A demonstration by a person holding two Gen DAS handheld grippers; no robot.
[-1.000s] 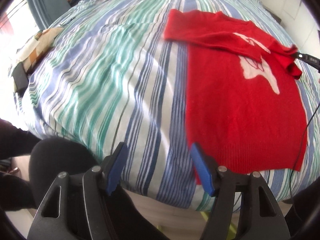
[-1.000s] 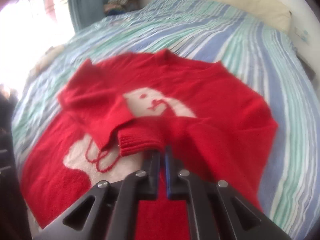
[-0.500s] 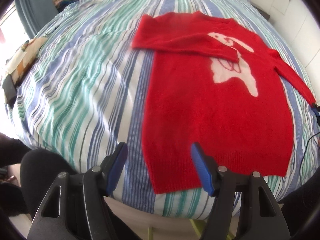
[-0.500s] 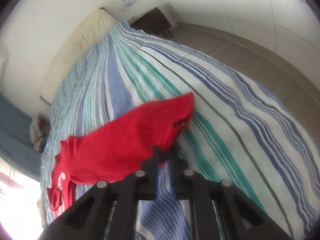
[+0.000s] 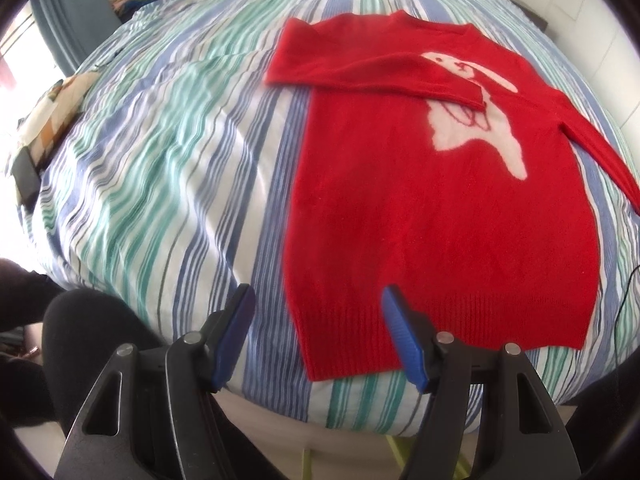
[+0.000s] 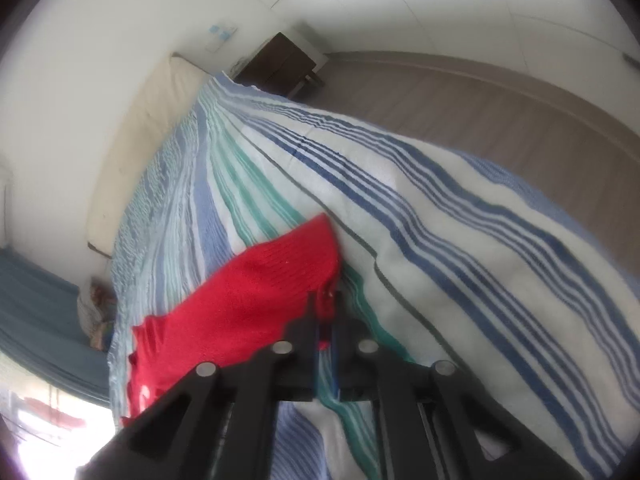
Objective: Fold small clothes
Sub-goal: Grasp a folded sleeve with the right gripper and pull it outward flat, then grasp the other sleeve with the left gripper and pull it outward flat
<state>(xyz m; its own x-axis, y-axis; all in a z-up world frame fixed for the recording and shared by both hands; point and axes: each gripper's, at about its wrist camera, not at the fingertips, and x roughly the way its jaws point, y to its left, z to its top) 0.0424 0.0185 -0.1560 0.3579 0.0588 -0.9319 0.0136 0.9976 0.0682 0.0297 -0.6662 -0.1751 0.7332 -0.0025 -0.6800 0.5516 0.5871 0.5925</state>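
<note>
Centre-right of left wrist frame: red sweater (image 5: 440,208) flat on striped bed (image 5: 168,152), one sleeve folded across chest. Left hand-held gripper (image 5: 316,336) spread above hem. Right hand-held gripper (image 6: 326,320) pinching sleeve cuff (image 6: 280,280).

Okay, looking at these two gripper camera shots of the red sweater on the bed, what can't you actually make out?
- Right wrist view: most of the red sweater is out of sight; the right gripper hides the pinched sleeve edge.
- Left wrist view: the sweater's stretched sleeve is cut off by the right edge.
- Left wrist view: the white animal pattern is partly covered by the folded sleeve.
- Left wrist view: the dark object at the bed's left edge is too small to identify.
</note>
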